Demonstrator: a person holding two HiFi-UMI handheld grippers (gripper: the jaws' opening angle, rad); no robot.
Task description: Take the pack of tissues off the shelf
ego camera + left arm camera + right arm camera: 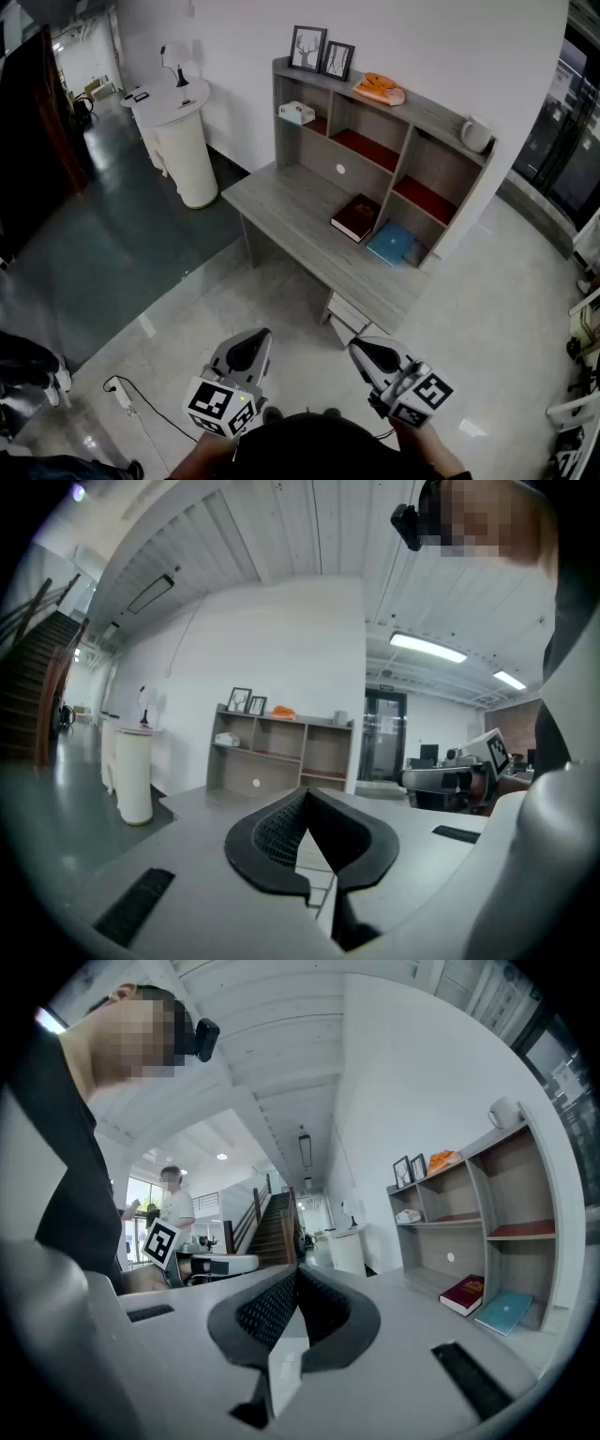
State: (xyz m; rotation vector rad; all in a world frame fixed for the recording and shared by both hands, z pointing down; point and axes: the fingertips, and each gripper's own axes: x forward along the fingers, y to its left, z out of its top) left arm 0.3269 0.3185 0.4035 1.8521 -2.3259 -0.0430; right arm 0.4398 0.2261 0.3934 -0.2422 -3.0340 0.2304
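The pack of tissues (296,112) is a pale, small bundle lying in the upper left compartment of the grey shelf unit (409,141) at the back of the desk. It also shows far off in the left gripper view (226,739) and in the right gripper view (407,1216). Both grippers are held low near the person's body, well short of the desk. My left gripper (246,350) is shut with nothing in it, its jaws meeting at a point (306,794). The same holds for my right gripper (367,353), shut and empty (298,1269).
On the desk top (291,211) lie a red book (356,217) and a blue book (391,242). Two picture frames (307,49), an orange item (380,89) and a mug (476,133) top the shelf. A white round stand (178,141) is at left. A cable (141,398) lies on the floor.
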